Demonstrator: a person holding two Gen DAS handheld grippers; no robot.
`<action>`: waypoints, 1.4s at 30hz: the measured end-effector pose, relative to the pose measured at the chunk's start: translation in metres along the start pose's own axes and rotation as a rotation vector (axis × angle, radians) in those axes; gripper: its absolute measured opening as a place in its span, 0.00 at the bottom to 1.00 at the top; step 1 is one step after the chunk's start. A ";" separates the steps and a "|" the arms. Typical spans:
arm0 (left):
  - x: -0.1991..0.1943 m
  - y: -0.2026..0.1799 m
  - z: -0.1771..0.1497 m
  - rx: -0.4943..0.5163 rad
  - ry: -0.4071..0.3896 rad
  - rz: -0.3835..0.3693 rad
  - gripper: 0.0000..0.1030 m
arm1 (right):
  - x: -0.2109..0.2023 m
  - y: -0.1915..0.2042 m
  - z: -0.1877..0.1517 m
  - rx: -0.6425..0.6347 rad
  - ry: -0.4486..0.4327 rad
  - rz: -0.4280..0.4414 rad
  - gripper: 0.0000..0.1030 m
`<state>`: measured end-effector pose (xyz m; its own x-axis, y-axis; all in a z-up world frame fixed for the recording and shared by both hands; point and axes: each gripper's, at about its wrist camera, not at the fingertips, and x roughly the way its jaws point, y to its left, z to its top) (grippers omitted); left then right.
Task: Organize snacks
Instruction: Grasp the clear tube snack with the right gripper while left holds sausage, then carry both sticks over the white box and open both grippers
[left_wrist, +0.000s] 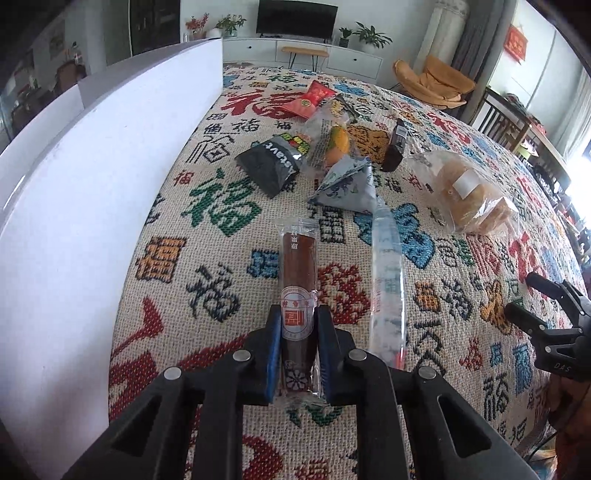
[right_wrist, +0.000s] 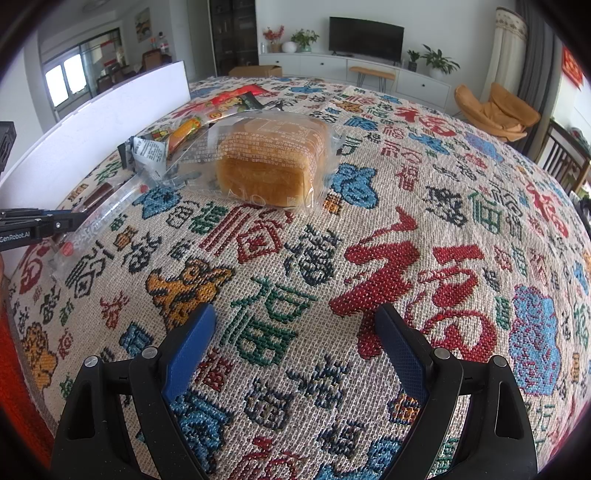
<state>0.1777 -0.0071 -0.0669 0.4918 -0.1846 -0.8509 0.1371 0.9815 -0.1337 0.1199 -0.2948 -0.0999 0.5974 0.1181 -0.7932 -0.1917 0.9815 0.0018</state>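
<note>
My left gripper (left_wrist: 297, 332) is shut on a long brown snack bar (left_wrist: 298, 273) in clear wrap, which lies along the patterned tablecloth (left_wrist: 221, 258). A clear wrapped stick (left_wrist: 388, 280) lies just right of it. Farther off lie a black pouch (left_wrist: 271, 166), a grey triangular pack (left_wrist: 349, 184), an orange snack (left_wrist: 338, 146), a red packet (left_wrist: 308, 99) and a bagged bread (left_wrist: 469, 192). My right gripper (right_wrist: 295, 328) is open and empty above the cloth, with the bread (right_wrist: 273, 158) ahead of it. It also shows in the left wrist view (left_wrist: 524, 295).
A tall white box wall (left_wrist: 92, 184) stands along the left of the table, also seen in the right wrist view (right_wrist: 103, 129). The left gripper shows at the left edge of the right wrist view (right_wrist: 62, 221). A small dark packet (left_wrist: 394, 146) lies near the bread.
</note>
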 end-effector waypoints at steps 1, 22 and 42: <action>-0.002 0.003 -0.002 -0.004 0.002 -0.001 0.17 | 0.000 0.000 0.000 0.000 0.000 0.000 0.88; -0.052 0.020 -0.021 -0.143 -0.165 -0.045 0.16 | 0.005 0.042 0.038 0.159 0.130 0.316 0.84; -0.132 0.030 -0.055 -0.196 -0.300 -0.078 0.16 | 0.016 0.108 0.094 0.094 0.250 0.370 0.17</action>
<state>0.0690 0.0494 0.0137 0.7209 -0.2377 -0.6510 0.0315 0.9496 -0.3119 0.1817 -0.1727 -0.0550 0.2937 0.4344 -0.8515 -0.2785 0.8910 0.3585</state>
